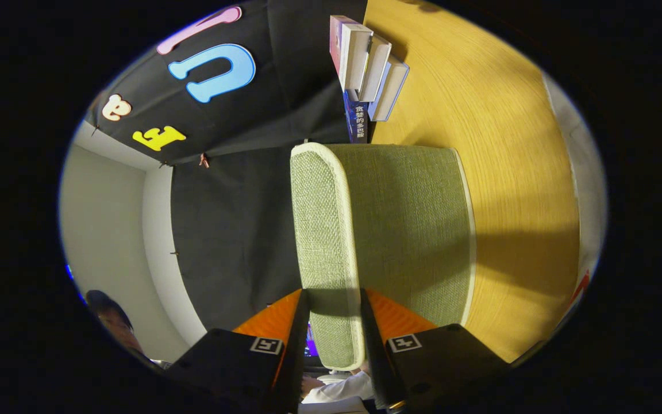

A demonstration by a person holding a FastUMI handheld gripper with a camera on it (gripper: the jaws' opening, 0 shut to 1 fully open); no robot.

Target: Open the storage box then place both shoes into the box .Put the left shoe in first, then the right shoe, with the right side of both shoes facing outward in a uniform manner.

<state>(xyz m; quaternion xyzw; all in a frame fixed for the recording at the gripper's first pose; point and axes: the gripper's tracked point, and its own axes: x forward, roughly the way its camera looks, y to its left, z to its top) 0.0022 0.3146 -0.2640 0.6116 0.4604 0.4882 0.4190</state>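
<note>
Two fingers of our tool [334,310] pinch green box lid [325,230] by rim; we risk slip if fabric edge slides, lid dropping onto table [509,172].

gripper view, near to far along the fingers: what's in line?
gripper with its fingers closed on the lid's edge → green fabric storage box lid → stack of books standing on the wooden table.

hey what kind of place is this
Likely a staged recording booth: a wooden table against a black cloth wall, books, and a green fabric storage box whose lid sits between the jaws.
</note>
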